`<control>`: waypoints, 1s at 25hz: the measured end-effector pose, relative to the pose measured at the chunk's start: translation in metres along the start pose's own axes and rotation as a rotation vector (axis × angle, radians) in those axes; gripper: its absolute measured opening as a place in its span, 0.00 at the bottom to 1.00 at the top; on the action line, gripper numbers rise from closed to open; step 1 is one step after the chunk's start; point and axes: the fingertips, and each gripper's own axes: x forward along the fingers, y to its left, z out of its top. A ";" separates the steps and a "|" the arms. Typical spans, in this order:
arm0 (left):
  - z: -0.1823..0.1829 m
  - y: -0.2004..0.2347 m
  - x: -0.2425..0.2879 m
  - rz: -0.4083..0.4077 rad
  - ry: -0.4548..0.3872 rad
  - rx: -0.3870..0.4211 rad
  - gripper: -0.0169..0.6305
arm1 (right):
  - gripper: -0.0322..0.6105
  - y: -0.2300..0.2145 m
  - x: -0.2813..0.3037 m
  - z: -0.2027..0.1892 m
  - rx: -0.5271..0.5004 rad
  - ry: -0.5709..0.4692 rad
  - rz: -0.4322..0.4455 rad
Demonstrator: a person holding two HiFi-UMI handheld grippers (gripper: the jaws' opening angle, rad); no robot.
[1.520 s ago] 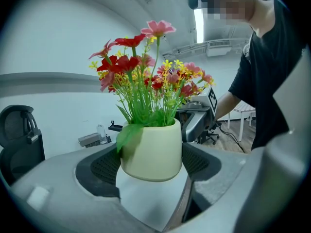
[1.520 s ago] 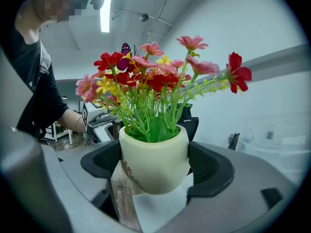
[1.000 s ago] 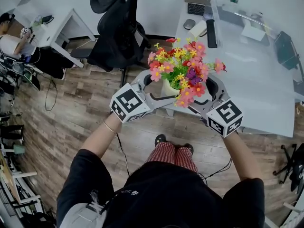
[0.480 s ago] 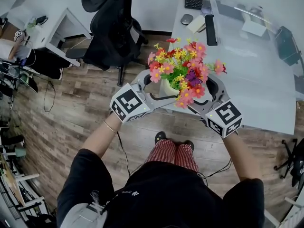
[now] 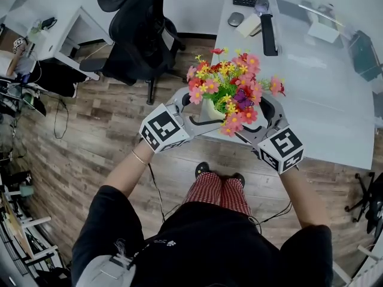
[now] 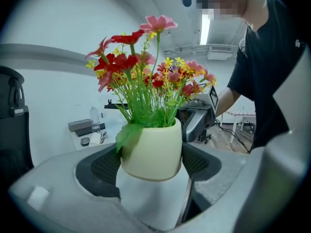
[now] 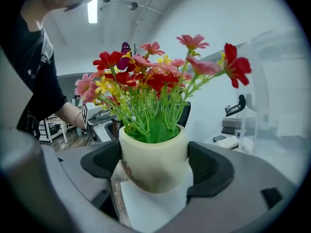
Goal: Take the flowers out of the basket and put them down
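Far left: a black office chair on the wood floor, well apart from the work.

Next, the left gripper: clenched on the cream pot, pads pressed to its sides in the left gripper view. Carries the flowers upright in that pot, apparently raised over the near edge of the white table, just ahead of the person's chest.

To the right, the right gripper: likewise closed on the same pot from the opposite side, pads touching its wall.

Risks, as a judgement only:
- Could slip or twist, being a smooth rounded pot pinched by two separate claws, if loosened on one side before landing.
- Could topple off the near edge if set down too close to it, being top-heavy under so wide a bouquet.
- Could drag petals or tilt the pot when drawing the jaws back through the low blooms.

Safer lowered level, farther onto the table, then released on both sides together.
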 end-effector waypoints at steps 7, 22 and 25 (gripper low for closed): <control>-0.010 0.005 0.004 -0.004 0.008 -0.017 0.63 | 0.75 -0.005 0.007 -0.009 0.013 0.015 0.005; -0.027 0.017 0.012 -0.024 0.030 -0.025 0.63 | 0.75 -0.013 0.022 -0.023 0.026 0.045 -0.010; -0.029 0.020 0.014 -0.028 0.033 -0.019 0.63 | 0.75 -0.016 0.024 -0.025 0.030 0.046 -0.015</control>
